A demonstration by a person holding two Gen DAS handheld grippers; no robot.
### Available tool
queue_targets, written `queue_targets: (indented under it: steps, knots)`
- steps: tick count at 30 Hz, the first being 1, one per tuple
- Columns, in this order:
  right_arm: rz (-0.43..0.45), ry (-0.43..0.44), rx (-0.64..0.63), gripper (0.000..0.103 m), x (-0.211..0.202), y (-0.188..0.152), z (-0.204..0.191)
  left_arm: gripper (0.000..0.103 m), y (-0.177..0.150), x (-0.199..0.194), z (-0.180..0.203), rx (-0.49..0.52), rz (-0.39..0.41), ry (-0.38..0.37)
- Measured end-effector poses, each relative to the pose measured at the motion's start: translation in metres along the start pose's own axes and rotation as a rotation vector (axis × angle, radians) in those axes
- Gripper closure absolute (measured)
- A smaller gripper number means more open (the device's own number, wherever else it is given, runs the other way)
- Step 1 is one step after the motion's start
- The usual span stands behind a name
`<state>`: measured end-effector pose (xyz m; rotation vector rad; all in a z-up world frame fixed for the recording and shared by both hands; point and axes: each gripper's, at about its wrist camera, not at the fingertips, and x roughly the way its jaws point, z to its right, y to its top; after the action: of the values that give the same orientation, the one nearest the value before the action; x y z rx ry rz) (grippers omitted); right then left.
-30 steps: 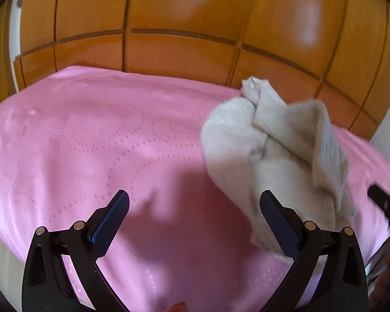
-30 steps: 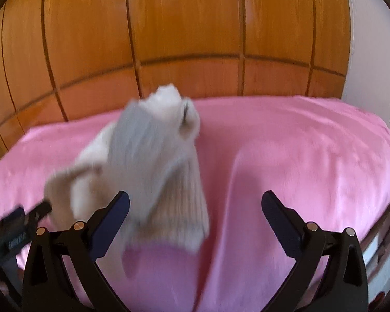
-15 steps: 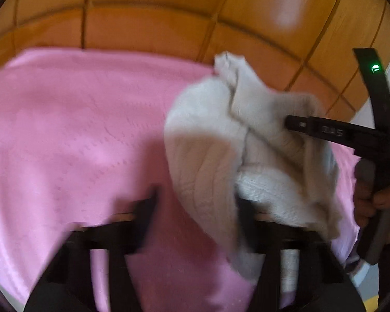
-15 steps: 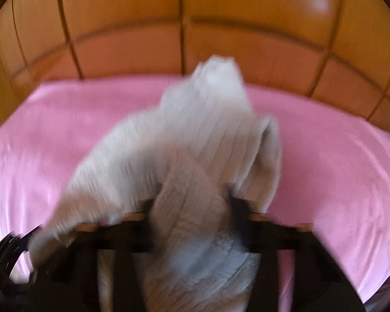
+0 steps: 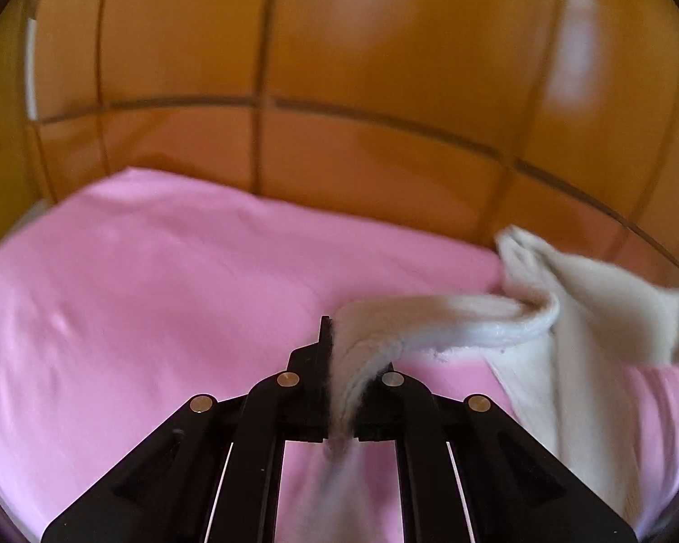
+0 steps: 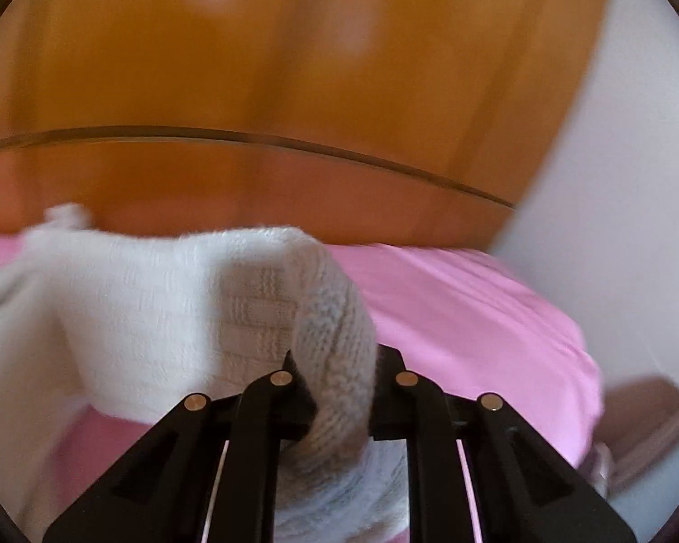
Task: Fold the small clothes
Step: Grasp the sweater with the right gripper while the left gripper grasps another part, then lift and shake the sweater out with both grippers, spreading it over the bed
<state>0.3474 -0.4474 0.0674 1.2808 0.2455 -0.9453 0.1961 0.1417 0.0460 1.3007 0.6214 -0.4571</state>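
Cream-white knitted garment (image 5: 579, 316) is stretching, in the left wrist view, from the left claw (image 5: 346, 362) out to the right above the pink sheet (image 5: 158, 294) of the bed; that claw is clamping a thin edge of it. In the right wrist view, the right claw (image 6: 339, 375), having just been closing, is gripping a thick ribbed fold of the garment (image 6: 167, 307), which is spreading leftward over the sheet (image 6: 466, 312) below the orange wooden panelling (image 6: 271, 68).

Left tongs (image 5: 341, 362) and right tongs (image 6: 339, 375) just closed, each pinching cloth
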Motion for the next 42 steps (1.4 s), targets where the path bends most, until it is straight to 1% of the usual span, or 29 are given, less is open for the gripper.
queue_targets:
  steps: [1,2,3,4,5,7,8,10,11,12,14,15,18,19,21,22,23,26,27,30,31,32,33,35,36,38,39,41,42]
  knots:
    - [-0.033,0.007,0.042,0.090,0.017,0.002,0.013,0.098,0.013,0.009,-0.006,-0.012,-0.002,0.022]
    - [-0.053,0.011,0.062,0.085,0.027,0.003,0.019,0.097,0.024,0.019,-0.010,-0.010,-0.020,0.032]
    - [-0.065,0.014,0.087,0.065,0.038,0.003,0.027,0.094,0.027,0.023,-0.012,-0.009,-0.028,0.044]
    - [-0.061,0.010,0.118,0.054,0.040,0.001,0.033,0.080,0.031,0.028,-0.014,-0.014,-0.035,0.079]
    - [-0.048,0.018,0.151,0.042,0.037,-0.002,0.038,0.056,0.032,0.031,-0.015,-0.015,-0.034,0.103]
    - [-0.046,0.081,0.178,0.038,0.020,-0.010,0.044,0.026,0.030,0.025,-0.021,-0.013,0.000,0.134]
    - [-0.061,0.163,0.180,0.038,0.010,-0.019,0.040,0.026,0.028,0.021,-0.025,-0.019,0.029,0.143]
    - [-0.097,0.322,0.163,0.039,-0.010,-0.031,0.022,0.026,0.018,0.013,-0.027,-0.031,0.017,0.119]
    - [-0.129,0.450,0.153,0.044,-0.026,-0.046,0.009,0.026,0.012,0.011,-0.028,-0.037,0.006,0.108]
    - [-0.161,0.541,0.139,0.052,-0.039,-0.059,-0.002,0.027,0.002,0.007,-0.029,-0.039,-0.004,0.092]
    - [-0.225,0.731,0.111,0.062,-0.064,-0.084,-0.026,0.027,-0.009,0.001,-0.029,-0.046,-0.017,0.059]
    - [-0.271,0.852,0.090,0.066,-0.084,-0.104,-0.045,0.027,-0.017,-0.001,-0.029,-0.052,-0.028,0.039]
    - [-0.379,1.060,0.069,0.070,-0.121,-0.143,-0.084,0.027,-0.040,-0.011,-0.027,-0.083,-0.055,-0.027]
    - [-0.423,1.109,0.060,0.070,-0.128,-0.156,-0.097,0.027,-0.050,-0.016,-0.025,-0.089,-0.065,-0.056]
    - [-0.488,1.168,0.053,0.069,-0.135,-0.176,-0.121,0.027,-0.064,-0.023,-0.021,-0.091,-0.076,-0.097]
    - [-0.527,1.181,0.042,0.068,-0.137,-0.187,-0.134,0.027,-0.072,-0.028,-0.017,-0.089,-0.083,-0.121]
    - [-0.536,1.176,0.047,0.068,-0.137,-0.192,-0.141,0.027,-0.079,-0.032,-0.014,-0.088,-0.088,-0.144]
    - [-0.537,1.216,0.153,0.067,-0.138,-0.192,-0.154,0.027,-0.097,-0.041,-0.006,-0.097,-0.113,-0.213]
    - [-0.532,1.214,0.159,0.067,-0.137,-0.190,-0.158,0.027,-0.101,-0.042,-0.003,-0.101,-0.120,-0.236]
    - [-0.491,1.228,0.102,0.068,-0.140,-0.178,-0.181,0.027,-0.115,-0.043,0.006,-0.119,-0.151,-0.295]
    - [-0.479,1.216,0.055,0.072,-0.144,-0.177,-0.188,0.027,-0.120,-0.042,0.009,-0.134,-0.166,-0.317]
    - [-0.472,1.201,0.021,0.092,-0.142,-0.171,-0.187,0.028,-0.123,-0.040,0.012,-0.147,-0.183,-0.335]
    - [-0.450,1.198,0.004,0.096,-0.146,-0.167,-0.185,0.032,-0.125,-0.038,0.014,-0.153,-0.195,-0.345]
    - [-0.360,1.189,0.022,0.097,-0.157,-0.155,-0.157,0.034,-0.130,-0.038,0.022,-0.145,-0.221,-0.377]
    - [-0.299,1.172,0.055,0.097,-0.160,-0.143,-0.134,0.037,-0.133,-0.039,0.026,-0.139,-0.225,-0.395]
    - [-0.218,1.139,0.143,0.097,-0.158,-0.123,-0.090,0.049,-0.137,-0.041,0.036,-0.118,-0.247,-0.450]
    - [-0.175,1.106,0.194,0.097,-0.152,-0.114,-0.061,0.049,-0.140,-0.040,0.042,-0.115,-0.261,-0.485]
    - [-0.133,1.025,0.259,0.097,-0.138,-0.104,-0.022,0.049,-0.143,-0.037,0.055,-0.118,-0.284,-0.547]
    - [-0.134,0.999,0.281,0.097,-0.131,-0.103,-0.013,0.049,-0.145,-0.034,0.063,-0.117,-0.299,-0.581]
